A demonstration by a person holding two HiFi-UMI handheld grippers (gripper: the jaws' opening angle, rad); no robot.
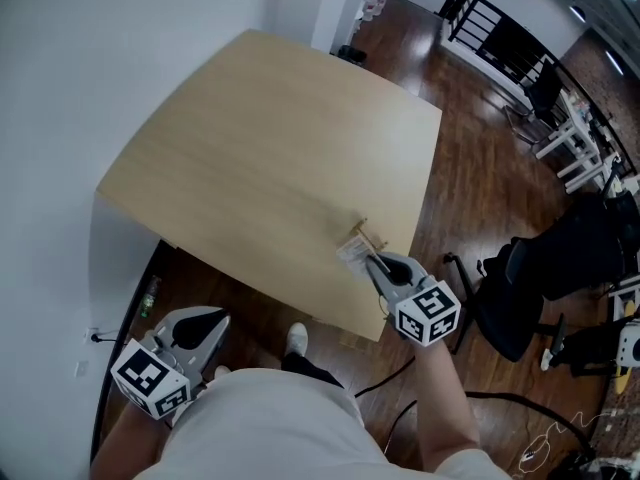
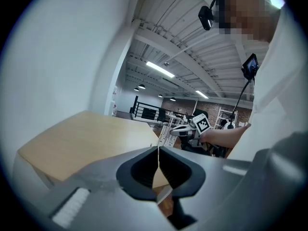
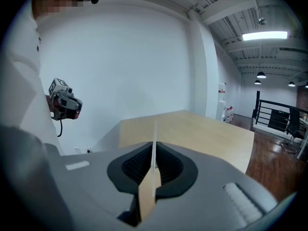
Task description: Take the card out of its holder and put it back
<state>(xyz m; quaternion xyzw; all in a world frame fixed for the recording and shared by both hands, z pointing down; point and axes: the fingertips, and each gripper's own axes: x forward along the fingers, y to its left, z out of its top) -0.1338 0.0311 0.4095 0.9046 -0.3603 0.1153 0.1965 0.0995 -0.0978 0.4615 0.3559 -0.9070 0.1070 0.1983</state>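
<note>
My right gripper (image 1: 373,262) is over the near right corner of the light wooden table (image 1: 270,138), shut on a thin white card (image 1: 353,251). In the right gripper view the card (image 3: 154,141) stands edge-on between the pads of the right gripper (image 3: 154,154). A small wooden holder (image 1: 366,232) shows just beyond the card; I cannot tell whether it rests on the table. My left gripper (image 1: 196,324) is low at the left, off the table beside the person's body. In its own view the left gripper (image 2: 158,149) is shut with nothing in it.
A white wall runs along the table's left side. A black office chair (image 1: 520,288) stands on the dark wood floor to the right, with cables (image 1: 500,400) near it. A black railing (image 1: 500,33) and white tables (image 1: 575,148) stand at the far right.
</note>
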